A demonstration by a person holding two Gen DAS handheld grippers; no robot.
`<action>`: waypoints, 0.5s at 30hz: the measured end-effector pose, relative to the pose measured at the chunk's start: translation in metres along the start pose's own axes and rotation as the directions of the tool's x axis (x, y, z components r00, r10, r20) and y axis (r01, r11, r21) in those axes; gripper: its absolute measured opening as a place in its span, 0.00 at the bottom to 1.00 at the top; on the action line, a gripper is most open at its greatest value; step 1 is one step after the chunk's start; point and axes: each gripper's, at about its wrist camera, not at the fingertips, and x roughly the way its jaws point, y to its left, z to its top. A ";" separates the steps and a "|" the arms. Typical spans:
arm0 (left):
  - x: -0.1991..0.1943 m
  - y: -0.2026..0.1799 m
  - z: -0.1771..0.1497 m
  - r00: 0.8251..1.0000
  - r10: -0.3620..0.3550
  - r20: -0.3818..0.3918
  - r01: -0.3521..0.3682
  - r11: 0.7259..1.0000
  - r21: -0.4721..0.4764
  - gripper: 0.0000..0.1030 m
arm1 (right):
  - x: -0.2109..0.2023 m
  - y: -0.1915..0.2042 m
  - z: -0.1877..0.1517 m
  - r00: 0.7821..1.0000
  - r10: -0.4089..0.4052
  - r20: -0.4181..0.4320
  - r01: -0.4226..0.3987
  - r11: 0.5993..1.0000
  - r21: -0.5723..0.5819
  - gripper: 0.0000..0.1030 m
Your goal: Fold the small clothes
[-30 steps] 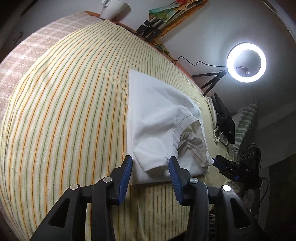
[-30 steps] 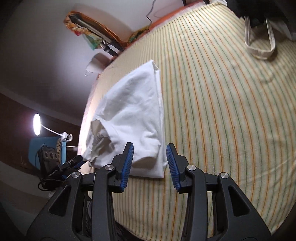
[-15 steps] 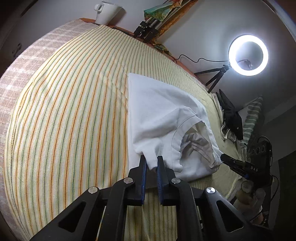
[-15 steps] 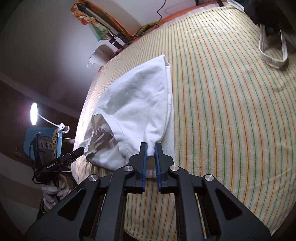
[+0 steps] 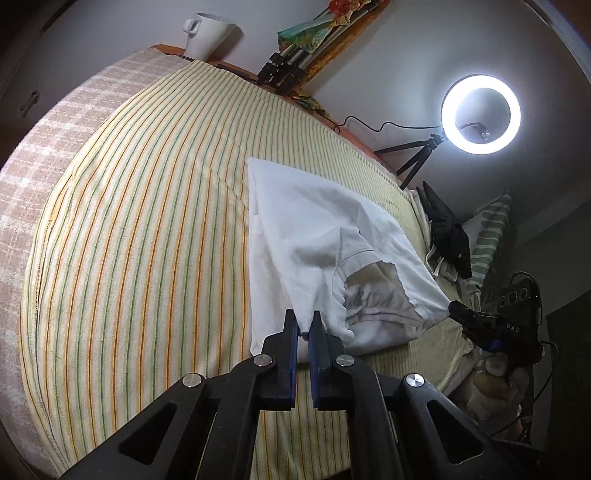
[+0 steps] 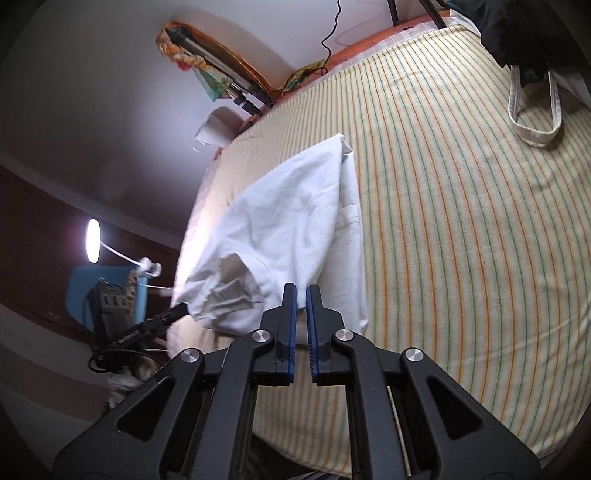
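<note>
Both grippers, left gripper [image 5: 303,323] and right gripper [image 6: 301,295], have lifted the white shirt [image 5: 321,240].

Striped bedspread [image 5: 147,240] filling the frame, glowing ring light [image 5: 481,114] upper right, pale wall [image 5: 388,74] behind, mug [image 5: 207,33] at top

White letters reading what looks like "DAS" stand on the black plastic gripper body [image 5: 515,326], just beside the white cotton garment's [image 5: 325,236] lifted corner.
</note>
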 end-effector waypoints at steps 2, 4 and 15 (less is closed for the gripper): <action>0.003 0.002 -0.004 1.000 0.020 -0.022 -0.020 1.000 0.017 0.01 | -0.003 -0.002 -0.001 1.000 -0.001 0.003 0.001 1.000 -0.001 0.06; 0.009 0.008 -0.011 0.998 0.027 -0.051 -0.027 1.000 0.008 0.01 | 0.000 -0.010 -0.005 1.000 -0.020 -0.007 0.020 1.000 0.013 0.05; 0.014 0.015 -0.014 0.998 0.018 -0.053 -0.020 1.000 -0.022 0.00 | 0.001 -0.028 -0.011 0.998 0.048 -0.039 -0.044 0.993 0.112 0.26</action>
